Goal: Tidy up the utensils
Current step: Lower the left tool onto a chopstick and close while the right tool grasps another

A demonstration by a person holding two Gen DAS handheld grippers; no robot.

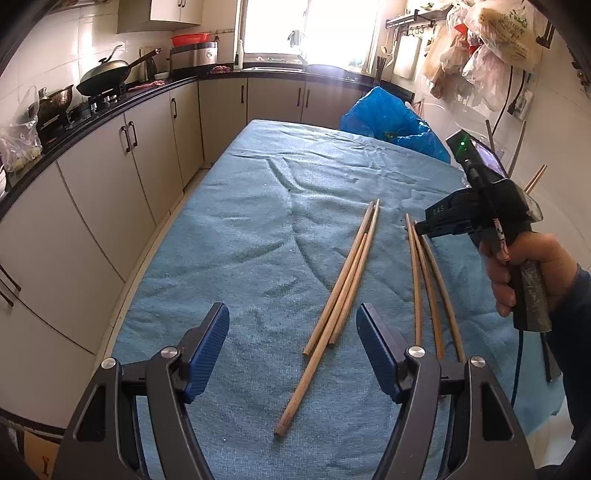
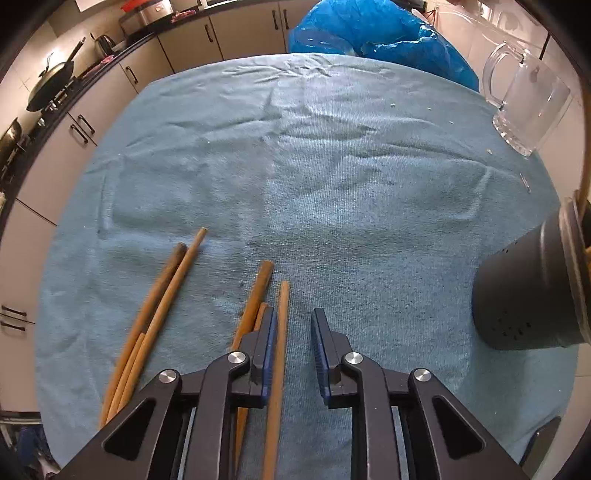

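Observation:
Two loose groups of wooden chopsticks lie on the blue cloth [image 1: 240,229]: a left group [image 1: 347,280] [image 2: 155,310] and a right group [image 1: 428,280] [image 2: 255,302]. My left gripper [image 1: 291,347] hovers open near the table's front, just left of the left group, with nothing between its pads. A hand holds my right gripper [image 1: 419,227] [image 2: 293,317] pointing down over the far ends of the right group. Its jaws stand narrow. One chopstick [image 2: 282,332] lies between them beside the left pad [image 2: 269,343], and the right pad [image 2: 320,345] is clear of it.
A dark perforated utensil holder [image 2: 528,295] stands at the right, with a glass mug [image 2: 524,99] behind it. A blue plastic bag [image 1: 391,118] [image 2: 369,33] sits past the far edge. Cabinets and a counter with a wok [image 1: 107,74] run along the left.

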